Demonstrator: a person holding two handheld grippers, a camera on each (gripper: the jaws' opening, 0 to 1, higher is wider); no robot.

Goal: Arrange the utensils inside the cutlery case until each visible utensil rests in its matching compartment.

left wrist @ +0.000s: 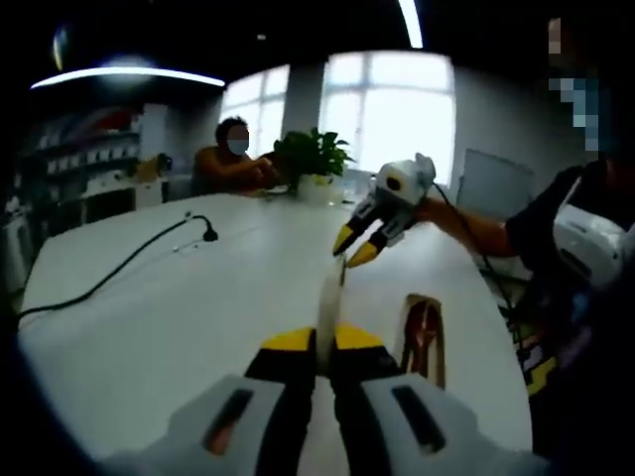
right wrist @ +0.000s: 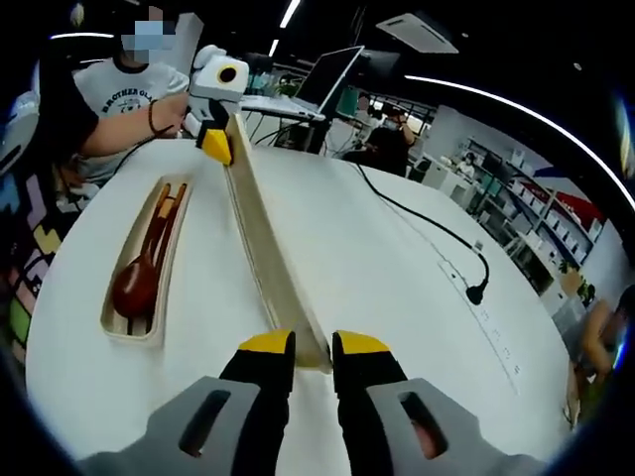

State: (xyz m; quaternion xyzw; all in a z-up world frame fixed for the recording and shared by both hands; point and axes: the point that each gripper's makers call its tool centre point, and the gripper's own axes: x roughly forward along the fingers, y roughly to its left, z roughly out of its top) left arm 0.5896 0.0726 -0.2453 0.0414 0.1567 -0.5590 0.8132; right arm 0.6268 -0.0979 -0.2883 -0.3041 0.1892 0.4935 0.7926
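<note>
A long pale wooden lid (right wrist: 260, 223) is held in the air above the white table (right wrist: 397, 297), one end in each gripper. My right gripper (right wrist: 315, 345) is shut on its near end. My left gripper (right wrist: 220, 144) is shut on the far end. In the left gripper view the lid (left wrist: 328, 302) shows edge-on between my left gripper (left wrist: 317, 342) and my right gripper (left wrist: 354, 248). The open wooden cutlery case (right wrist: 107, 322) lies on the table beside the lid. It holds a brown spoon (right wrist: 137, 283) and dark chopsticks (right wrist: 169, 213). The case (left wrist: 410, 317) also lies to the right in the left gripper view.
A black cable with a plug (right wrist: 474, 294) runs across the table; its plug (left wrist: 209, 234) lies far left. A potted plant (left wrist: 313, 159) and a seated person (left wrist: 230, 159) are at the far end. A laptop (right wrist: 327, 79) stands beyond the lid.
</note>
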